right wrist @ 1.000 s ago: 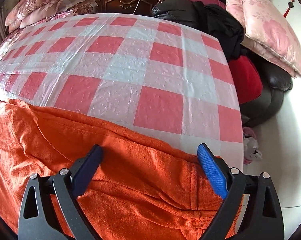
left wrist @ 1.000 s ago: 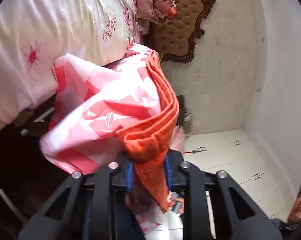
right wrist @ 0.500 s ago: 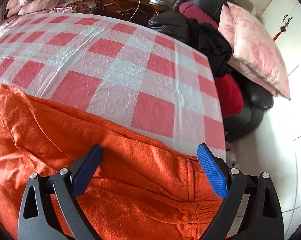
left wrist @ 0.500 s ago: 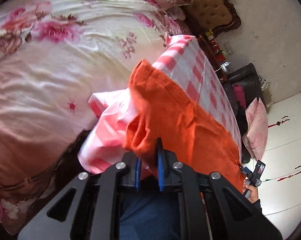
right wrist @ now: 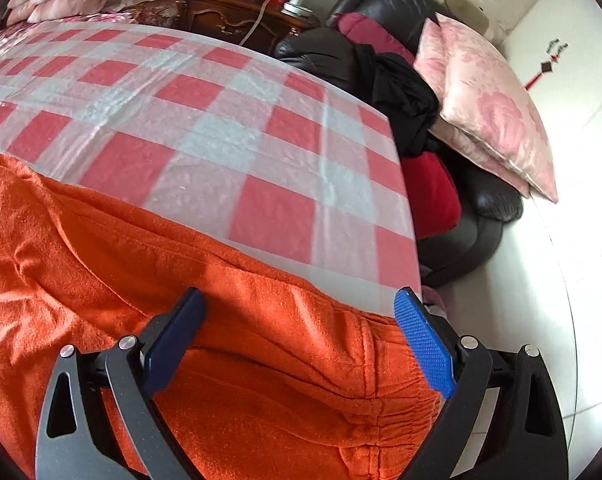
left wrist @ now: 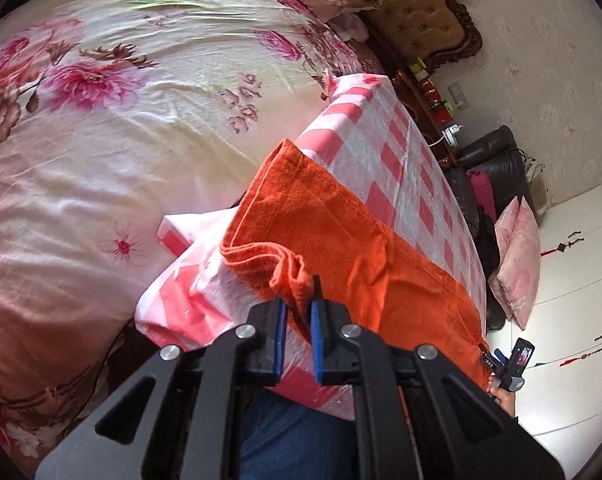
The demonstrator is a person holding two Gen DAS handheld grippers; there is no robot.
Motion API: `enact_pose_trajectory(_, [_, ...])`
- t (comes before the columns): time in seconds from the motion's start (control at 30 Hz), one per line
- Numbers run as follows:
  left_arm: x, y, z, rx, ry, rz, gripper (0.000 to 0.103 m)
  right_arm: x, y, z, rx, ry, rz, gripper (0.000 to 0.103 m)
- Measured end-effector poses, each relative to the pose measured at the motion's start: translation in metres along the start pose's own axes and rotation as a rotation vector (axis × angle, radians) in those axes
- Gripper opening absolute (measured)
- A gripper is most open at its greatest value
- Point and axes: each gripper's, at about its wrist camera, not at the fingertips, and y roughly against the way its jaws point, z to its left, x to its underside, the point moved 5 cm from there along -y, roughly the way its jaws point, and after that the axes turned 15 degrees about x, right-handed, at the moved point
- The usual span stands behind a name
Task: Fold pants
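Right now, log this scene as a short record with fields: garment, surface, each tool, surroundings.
garment: orange pants, spread along the near edge of the table, elastic waistband at the right end
surface: red-and-white checked tablecloth
left tool: narrow gap, a fold of the pants' hem between its pads
right tool: open, held over the waistband area, gripping nothing
surroundings: floral bed on the left, black sofa with pink pillow on the right
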Motion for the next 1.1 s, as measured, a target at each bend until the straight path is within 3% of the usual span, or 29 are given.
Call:
enact_pose_trajectory(0.1, [-0.016,-0.022,-0.022,0.008,-0.086,0.029,0.01,0.006,-0.01,-0.017,0.084,-0.006,0.018,0.09])
enact_pose_trajectory(0.2, [-0.04,-0.058,-0.029,-0.003,-0.125,0.069,0.01,0.016,-0.026,-0.037,0.025,-0.113,0.087,0.091])
enact_pose_trajectory(0.3, [-0.055,-0.076,-0.023,-0.014,-0.129,0.082,0.01,0.016,-0.023,-0.036,0.08,-0.086,0.076,0.091])
enact_pose_trajectory(0.5, [-0.049,-0.07,-0.004,0.014,-0.143,0.093,0.01,0.019,-0.018,-0.035,0.134,-0.138,0.114,0.089])
enact_pose_trajectory(0.6, [-0.041,-0.062,0.004,0.013,-0.153,0.092,0.015,0.019,-0.007,-0.031,0.141,-0.119,0.075,0.088])
enact_pose_trajectory(0.67, [-0.038,-0.055,0.008,-0.003,-0.166,0.085,0.02,0.026,0.009,-0.043,0.137,-0.174,0.052,0.088])
enact_pose_trajectory(0.8, [-0.036,-0.044,0.013,-0.005,-0.187,0.084,0.02,0.056,0.033,-0.08,0.126,-0.294,0.045,0.088])
enact_pose_trajectory(0.87, [-0.037,-0.039,0.015,-0.027,-0.193,0.072,0.026,0.075,0.037,-0.098,0.13,-0.346,0.068,0.088])
enact_pose_trajectory(0.93, [-0.037,-0.028,0.018,-0.079,-0.186,0.035,0.041,0.101,0.036,-0.12,0.122,-0.408,0.11,0.088])
enact_pose_trajectory(1.03, [-0.04,-0.01,0.018,-0.178,-0.201,-0.049,0.043,0.123,0.042,-0.135,0.08,-0.451,0.101,0.088])
enact_pose_trajectory(1.1, [-0.04,0.006,0.002,-0.222,-0.272,-0.144,0.044,0.13,0.046,-0.137,0.079,-0.441,0.087,0.088])
